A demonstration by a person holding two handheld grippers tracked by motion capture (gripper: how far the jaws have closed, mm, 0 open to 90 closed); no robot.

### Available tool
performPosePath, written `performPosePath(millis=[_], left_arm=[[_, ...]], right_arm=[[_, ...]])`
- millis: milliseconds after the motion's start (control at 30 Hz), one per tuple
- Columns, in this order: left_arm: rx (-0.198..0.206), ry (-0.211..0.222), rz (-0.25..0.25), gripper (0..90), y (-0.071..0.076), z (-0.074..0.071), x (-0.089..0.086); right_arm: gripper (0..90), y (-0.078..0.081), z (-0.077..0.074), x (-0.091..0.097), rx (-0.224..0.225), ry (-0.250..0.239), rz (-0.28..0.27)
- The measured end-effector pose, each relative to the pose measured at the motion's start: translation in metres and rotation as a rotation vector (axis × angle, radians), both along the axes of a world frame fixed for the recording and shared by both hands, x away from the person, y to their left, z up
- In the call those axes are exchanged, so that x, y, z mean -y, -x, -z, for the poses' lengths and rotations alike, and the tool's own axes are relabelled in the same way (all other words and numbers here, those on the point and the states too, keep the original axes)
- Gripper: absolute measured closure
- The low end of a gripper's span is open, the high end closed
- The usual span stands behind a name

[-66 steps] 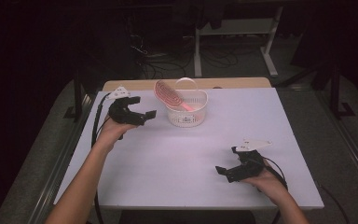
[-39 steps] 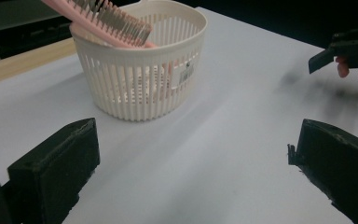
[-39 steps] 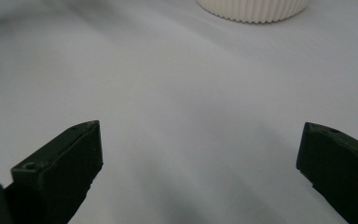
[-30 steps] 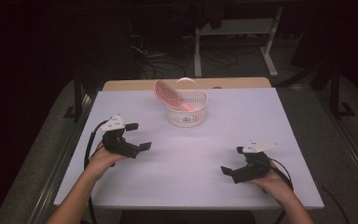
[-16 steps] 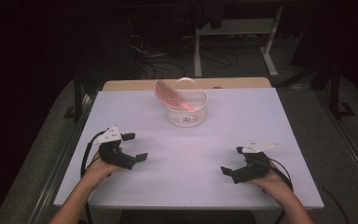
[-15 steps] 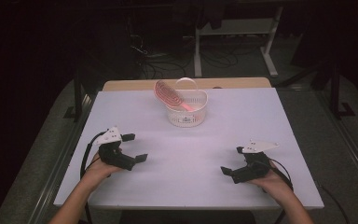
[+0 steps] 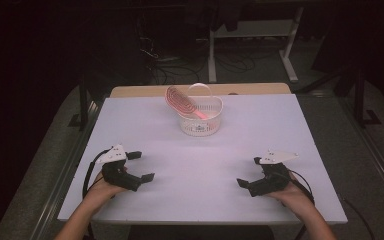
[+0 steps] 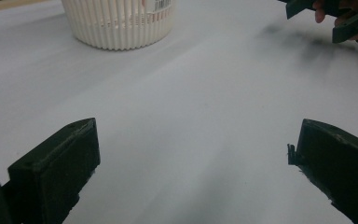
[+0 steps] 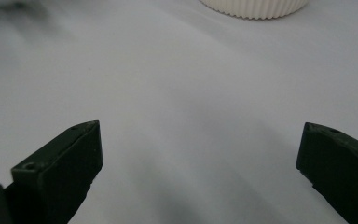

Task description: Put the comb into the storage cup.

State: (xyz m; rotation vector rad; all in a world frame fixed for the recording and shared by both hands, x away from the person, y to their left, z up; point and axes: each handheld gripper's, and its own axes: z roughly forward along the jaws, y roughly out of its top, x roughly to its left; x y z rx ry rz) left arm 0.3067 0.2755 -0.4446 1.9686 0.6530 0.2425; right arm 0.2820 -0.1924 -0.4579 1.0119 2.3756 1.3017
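The person sits at the near edge of the white table (image 7: 200,165) with 1 gripper in each hand, both low over the tabletop. The left gripper (image 7: 141,166) is at the near left, its jaws spread wide apart with nothing between them; in the left gripper view the 2 black jaws stand far apart over bare white surface. The right gripper (image 7: 250,173) is at the near right, jaws also wide apart and holding nothing, and the right gripper view shows the same bare table between them. The 2 grippers are well apart from each other, angled inward toward the table's middle.

The white ribbed basket (image 7: 201,116) stands at the far middle of the table, well apart from both grippers. A pink round plate (image 7: 179,101) with ring lines leans tilted inside it against the left wall, and a clear round piece (image 7: 200,93) rises just behind it. In the left gripper view the basket (image 8: 119,23) stands far ahead to the left, and the right gripper (image 8: 335,14) shows at the top right, held by fingers (image 8: 320,16).
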Motion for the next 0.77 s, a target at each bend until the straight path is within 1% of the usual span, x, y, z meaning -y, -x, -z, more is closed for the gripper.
performPosePath(millis=[200, 300, 500, 767], left_arm=[[-0.017, 0.006, -0.001, 0.2, 0.0059, 0.0056, -0.0036], [-0.025, 0.004, 0.010, 0.2, 0.0099, 0.0075, -0.0044], [-0.002, -0.014, 0.021, 0.2, 0.0101, 0.0051, -0.0017], [-0.007, -0.025, 0.016, 0.2, 0.0091, 0.0051, -0.0025]], right_arm=[[0.0, -0.0003, 0.0001, -0.0002, 0.003, 0.001, 0.001], [0.0, -0.0002, 0.0003, -0.0004, 0.002, 0.002, 0.001], [0.0, -0.0011, 0.0009, -0.0001, -0.001, 0.004, 0.001], [0.0, -0.0005, 0.0013, 0.0001, -0.001, 0.011, 0.000]])
